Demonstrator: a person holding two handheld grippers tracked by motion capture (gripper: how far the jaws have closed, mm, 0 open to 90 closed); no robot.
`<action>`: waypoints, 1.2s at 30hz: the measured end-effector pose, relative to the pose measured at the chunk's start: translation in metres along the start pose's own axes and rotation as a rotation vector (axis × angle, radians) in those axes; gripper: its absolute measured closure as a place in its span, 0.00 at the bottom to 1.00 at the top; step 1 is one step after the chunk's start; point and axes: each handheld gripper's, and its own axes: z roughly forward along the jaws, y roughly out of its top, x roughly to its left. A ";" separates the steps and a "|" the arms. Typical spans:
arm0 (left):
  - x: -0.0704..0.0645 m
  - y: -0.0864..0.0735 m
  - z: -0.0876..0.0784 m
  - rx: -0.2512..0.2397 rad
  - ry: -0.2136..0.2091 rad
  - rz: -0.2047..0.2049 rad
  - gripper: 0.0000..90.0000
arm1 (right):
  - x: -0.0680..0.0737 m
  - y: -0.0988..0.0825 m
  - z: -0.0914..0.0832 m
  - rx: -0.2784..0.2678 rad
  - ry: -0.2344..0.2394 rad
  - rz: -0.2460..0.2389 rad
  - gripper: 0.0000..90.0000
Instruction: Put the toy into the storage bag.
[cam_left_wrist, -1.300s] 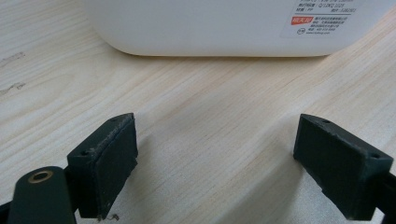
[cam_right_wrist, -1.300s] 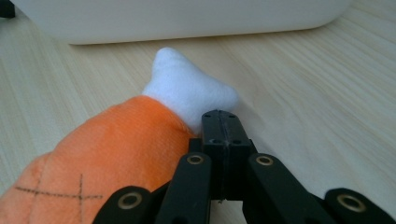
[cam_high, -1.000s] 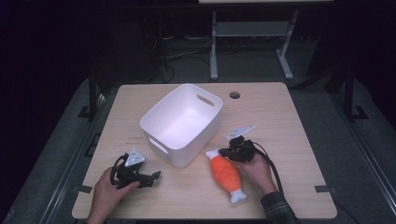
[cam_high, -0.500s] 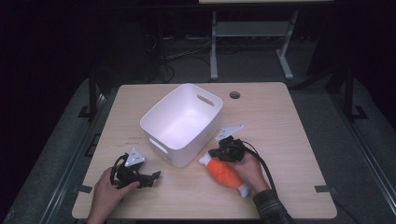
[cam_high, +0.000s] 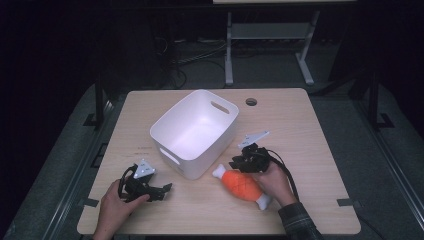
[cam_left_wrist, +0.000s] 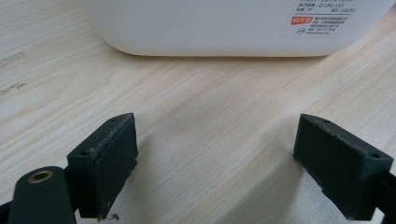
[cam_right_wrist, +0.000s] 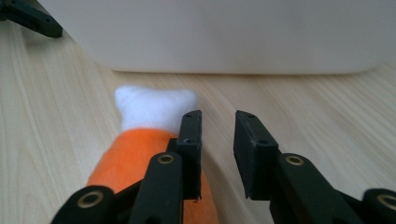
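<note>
Plush toy, orange in the body with white ends, lies flat on the pale wooden desk; it sits directly beneath and just to the left of the right hand-held gripper, its near white end ahead of the jaws; the right hand-held gripper's jaws stand a little apart and have just been opening, with bare desk between them and the toy's orange body alongside and under the left jaw, not between the two; whether that jaw touches the plush cannot be told; a person's right hand holds this gripper from behind, over the toy's far half; white plastic bin stands just beyond the jaws, its wall filling the background; left hand-held gripper rests low over the desk, well apart from the toy, its jaws wide apart with only wood grain between them; the bin's labelled wall rises close ahead of it.
</note>
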 end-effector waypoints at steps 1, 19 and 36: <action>0.000 0.000 0.000 0.000 0.000 0.000 0.14 | 0.000 0.000 0.000 0.000 0.000 0.000 0.78; 0.000 0.000 0.000 0.000 0.000 0.000 0.14 | -0.009 -0.011 -0.025 0.047 -0.016 0.072 0.39; 0.000 0.000 0.000 0.000 0.000 0.000 0.14 | 0.009 -0.013 -0.038 0.083 -0.002 0.049 0.06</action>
